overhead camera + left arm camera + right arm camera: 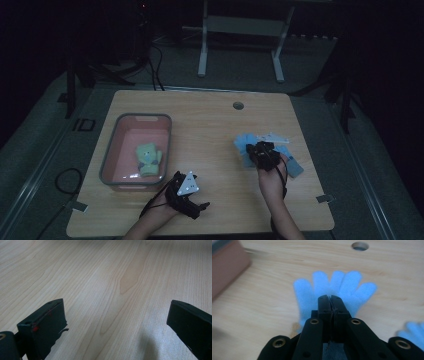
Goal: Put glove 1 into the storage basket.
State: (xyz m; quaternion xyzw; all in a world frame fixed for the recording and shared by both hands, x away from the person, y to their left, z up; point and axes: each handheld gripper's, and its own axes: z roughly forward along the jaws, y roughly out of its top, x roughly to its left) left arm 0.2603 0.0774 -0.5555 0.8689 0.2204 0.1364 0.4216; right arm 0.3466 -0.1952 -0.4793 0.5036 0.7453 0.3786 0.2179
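Note:
My right gripper (258, 149) (330, 298) has its jaws pressed together on a light blue glove (244, 144) (342, 283). The glove's fingers fan out past the jaw tips, over the right half of the wooden table (210, 130). A second blue glove (294, 166) (413, 333) lies on the table just right of that hand. My left gripper (198, 206) (115, 325) rests near the front edge with its jaws wide apart and only bare wood between them. A green glove (148, 159) lies inside the pink bin (112, 150).
The pink bin (227, 267) stands at the table's left. A round cable hole (238, 105) (360, 245) sits near the far edge. A pale flat piece (272, 136) lies beside the blue gloves. A white desk frame (240, 30) stands on the floor beyond.

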